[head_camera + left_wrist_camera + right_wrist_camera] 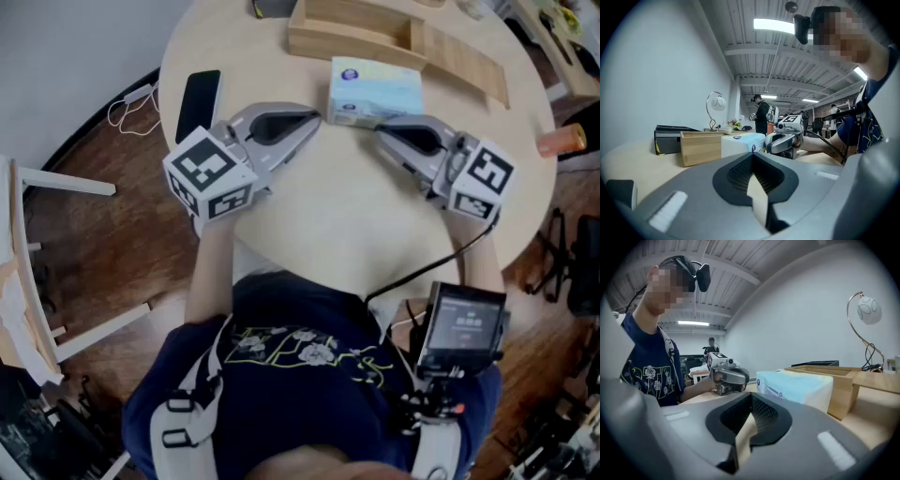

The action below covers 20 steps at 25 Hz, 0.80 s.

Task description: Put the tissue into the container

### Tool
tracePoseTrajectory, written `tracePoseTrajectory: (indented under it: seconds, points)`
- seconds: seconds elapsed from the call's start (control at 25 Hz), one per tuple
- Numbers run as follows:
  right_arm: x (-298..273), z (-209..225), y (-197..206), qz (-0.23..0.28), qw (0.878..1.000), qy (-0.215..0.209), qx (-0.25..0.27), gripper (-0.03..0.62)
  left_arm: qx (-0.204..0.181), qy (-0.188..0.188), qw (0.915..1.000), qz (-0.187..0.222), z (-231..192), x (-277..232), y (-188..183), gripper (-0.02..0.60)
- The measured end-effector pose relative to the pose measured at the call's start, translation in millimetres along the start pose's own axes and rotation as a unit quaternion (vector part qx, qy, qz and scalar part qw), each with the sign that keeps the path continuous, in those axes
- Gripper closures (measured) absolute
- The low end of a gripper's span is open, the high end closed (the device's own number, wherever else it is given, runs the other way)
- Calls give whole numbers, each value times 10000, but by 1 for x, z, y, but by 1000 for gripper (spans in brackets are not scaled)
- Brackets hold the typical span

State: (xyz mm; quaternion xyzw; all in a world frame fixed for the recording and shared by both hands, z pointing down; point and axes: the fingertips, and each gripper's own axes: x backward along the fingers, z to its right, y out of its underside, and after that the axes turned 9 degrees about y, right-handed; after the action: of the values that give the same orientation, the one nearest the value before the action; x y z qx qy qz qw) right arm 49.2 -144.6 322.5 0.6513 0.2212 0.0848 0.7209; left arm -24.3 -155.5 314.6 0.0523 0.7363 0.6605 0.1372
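Left claw (312,121): jaws pressed together with nothing between them, as the left gripper view (752,158) shows; it points almost level across the table toward the tissue pack's left corner.
Right claw (381,134): jaws also together and empty in its own view (751,400); its tip lies just beside the near edge of the tissue pack, and contact cannot be told.
Tissue pack (375,91): pale blue and white, lying flat on the table between the two claw tips, outside the container and right against its near wall (740,144) (794,389).
Wooden container (349,44): a low open box behind the pack (699,147) (844,380).
Table (347,220): round, light wood.
Black phone (199,101): flat on the table, to the left of the left claw.
Lamp (715,105): curved stem with a round head, beyond the container (866,310).
Person: dark blue printed shirt, with a small screen unit (461,328) at the chest.
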Motion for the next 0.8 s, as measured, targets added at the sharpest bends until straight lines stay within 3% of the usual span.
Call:
tracePoseTrajectory:
  seconds: [0.8]
  points:
    - [-4, 2, 4, -176, 9998, 29, -53, 583, 13, -25, 10000, 7, -1, -1, 2, 578]
